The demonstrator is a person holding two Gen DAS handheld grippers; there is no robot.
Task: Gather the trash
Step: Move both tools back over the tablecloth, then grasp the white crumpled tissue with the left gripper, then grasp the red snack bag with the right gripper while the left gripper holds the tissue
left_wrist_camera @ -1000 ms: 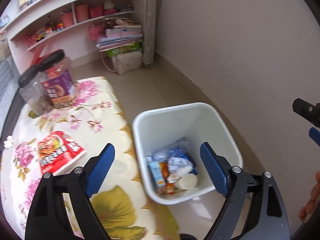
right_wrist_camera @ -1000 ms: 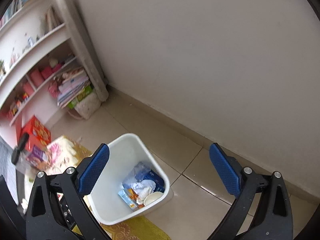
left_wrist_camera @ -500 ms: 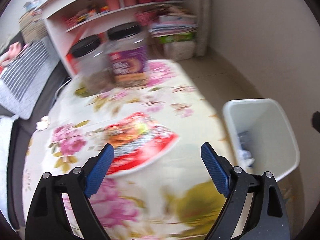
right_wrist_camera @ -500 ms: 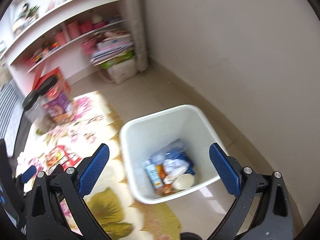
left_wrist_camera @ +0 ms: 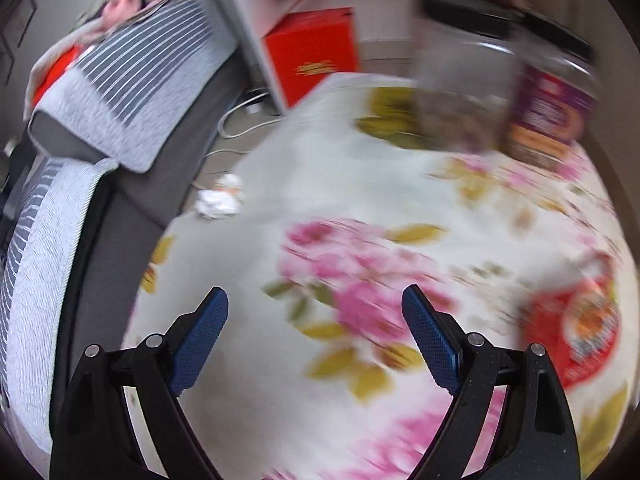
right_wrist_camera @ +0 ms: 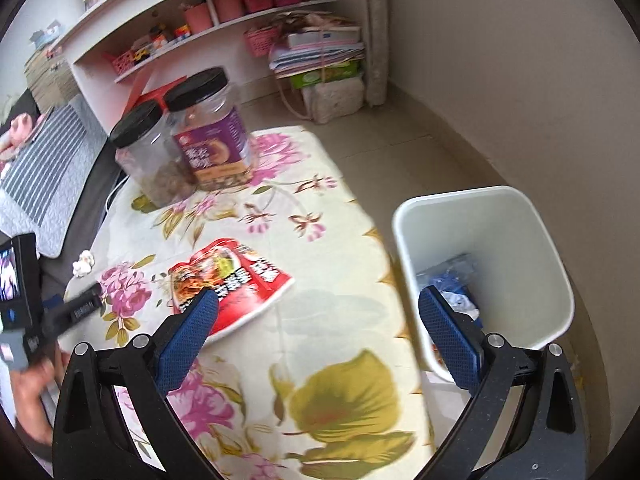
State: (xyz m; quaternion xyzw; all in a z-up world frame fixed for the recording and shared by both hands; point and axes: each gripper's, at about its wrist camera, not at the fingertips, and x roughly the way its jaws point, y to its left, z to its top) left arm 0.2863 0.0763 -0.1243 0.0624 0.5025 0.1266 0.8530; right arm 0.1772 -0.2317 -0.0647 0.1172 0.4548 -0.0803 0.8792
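— Hovering over the flowered table (right_wrist_camera: 320,320), the right hand-held gripper (right_wrist_camera: 318,314) has its blue fingers spread wide with nothing between them; the left hand-held gripper (left_wrist_camera: 314,308) hangs the same way, apart and empty, though its view is smeared with blur.

— Where's the rubbish, then?

— Nearest is the red snack wrapper (right_wrist_camera: 230,280), lying flat on the cloth just ahead of the right gripper's left finger; its long axis runs slantwise, low-left to upper-right in that view; in the left wrist view it sits far off toward the right edge (left_wrist_camera: 576,336). Farther out, a small crumpled white wad (left_wrist_camera: 220,202) rests at the table's edge beside the sofa; seen from the right wrist it is a speck (right_wrist_camera: 83,263).

— So which takes which?

— My guess: the wrapper is nearer the right; the wad lies ahead and left of the left gripper, so that one looks better placed for it; the white bin (right_wrist_camera: 516,216), already holding scraps, stands on the floor beside the table; beyond, two black-lidded jars (right_wrist_camera: 192,140).
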